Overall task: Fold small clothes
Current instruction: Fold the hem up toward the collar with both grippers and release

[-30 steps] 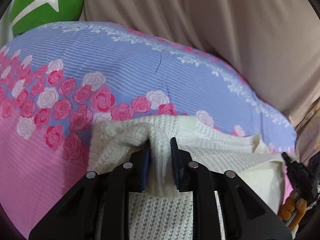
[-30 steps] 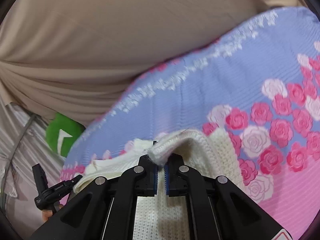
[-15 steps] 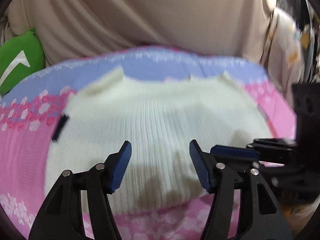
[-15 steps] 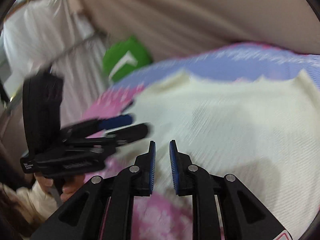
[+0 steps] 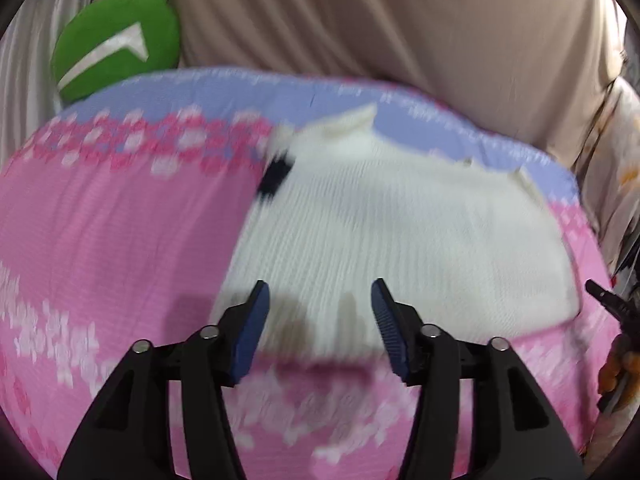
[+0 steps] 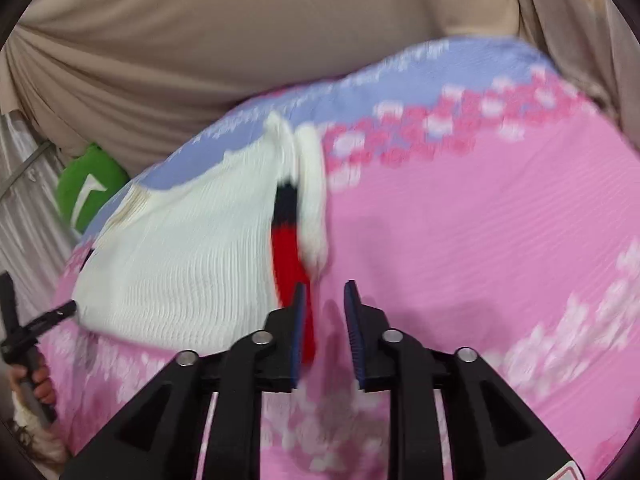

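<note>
Both views are smeared by motion, so the flower print on the pink and lilac bedspread (image 5: 120, 240) reads only as blotches. The cream knitted sweater (image 5: 400, 240) lies folded and flat toward the far, lilac edge of the bedspread, its near hem close to the grippers. In the right wrist view a red and black band (image 6: 286, 240) shows along the sweater's right side, beside a folded cream strip; what part of the garment it is cannot be made out.

The left gripper (image 5: 320, 320) angles down over the sweater's near hem. Its jaws have just been opening and stand wide apart, released, with nothing pinched between them. The right gripper (image 6: 325, 320) points down just off the sweater's right edge. Its jaws have also just been opening, to a narrower gap, and only bedspread shows between them.

A hand (image 6: 38, 380) grasping the left gripper's handle is cut off at the right wrist view's lower left edge. A green cushion (image 5: 116, 44) sits beyond the bedspread's far corner, against beige drapery (image 5: 400, 20).
</note>
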Available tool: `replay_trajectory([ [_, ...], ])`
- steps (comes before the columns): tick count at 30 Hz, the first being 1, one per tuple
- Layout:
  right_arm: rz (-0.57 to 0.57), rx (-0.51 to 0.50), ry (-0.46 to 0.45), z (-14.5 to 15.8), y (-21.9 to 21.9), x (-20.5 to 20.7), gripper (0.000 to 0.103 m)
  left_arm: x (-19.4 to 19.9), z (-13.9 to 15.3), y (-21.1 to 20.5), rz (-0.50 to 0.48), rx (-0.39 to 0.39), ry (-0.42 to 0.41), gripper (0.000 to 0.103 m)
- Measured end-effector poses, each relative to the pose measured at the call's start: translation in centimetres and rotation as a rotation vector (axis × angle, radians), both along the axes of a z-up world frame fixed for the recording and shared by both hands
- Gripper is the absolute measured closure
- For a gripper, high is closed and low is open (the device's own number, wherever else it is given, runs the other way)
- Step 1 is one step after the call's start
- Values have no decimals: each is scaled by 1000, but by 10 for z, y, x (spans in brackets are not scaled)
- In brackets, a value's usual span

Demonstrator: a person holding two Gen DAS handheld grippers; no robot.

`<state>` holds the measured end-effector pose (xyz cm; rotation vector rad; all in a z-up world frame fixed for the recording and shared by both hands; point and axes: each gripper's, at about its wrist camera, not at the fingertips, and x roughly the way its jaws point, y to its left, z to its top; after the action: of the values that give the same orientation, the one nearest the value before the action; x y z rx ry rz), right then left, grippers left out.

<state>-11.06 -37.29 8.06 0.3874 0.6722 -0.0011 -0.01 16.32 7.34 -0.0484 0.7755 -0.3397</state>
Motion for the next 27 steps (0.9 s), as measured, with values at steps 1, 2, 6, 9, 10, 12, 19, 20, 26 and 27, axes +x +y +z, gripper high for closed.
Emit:
replay_trajectory([
  [1, 13, 12, -37, 10, 1, 14, 73, 14, 10, -4, -1, -16, -34, 29],
  [2, 8, 23, -70, 20, 2, 34, 60, 30, 20, -10, 6, -27, -72, 23],
  [6, 7, 55, -96, 38, 9, 102, 41, 105, 25, -40, -20, -58, -48, 16],
  [9, -8, 46, -23, 30, 8, 154, 41, 156, 4, -61, -15, -30, 29, 17],
  [10, -12, 39, 16, 22, 8, 169, 41, 164, -3, -66, -7, -7, 40, 23],
  [12, -34, 18, 107, 3, 8, 192, 42, 178, -16, -72, 2, 25, 66, 50],
  [19, 157, 99, -210, 56, 18, 138, 88, 145, 21, -33, 26, -113, -51, 96],
  [20, 155, 111, -230, 58, 15, 134, 88, 140, 26, -27, 36, -127, -61, 96],
  [26, 18, 6, 123, -11, 2, 195, 89, 183, -34, -26, 111, -28, 132, 95],
  [27, 11, -17, 113, -2, 5, 191, 89, 181, -34, -27, 115, -26, 113, 95],
])
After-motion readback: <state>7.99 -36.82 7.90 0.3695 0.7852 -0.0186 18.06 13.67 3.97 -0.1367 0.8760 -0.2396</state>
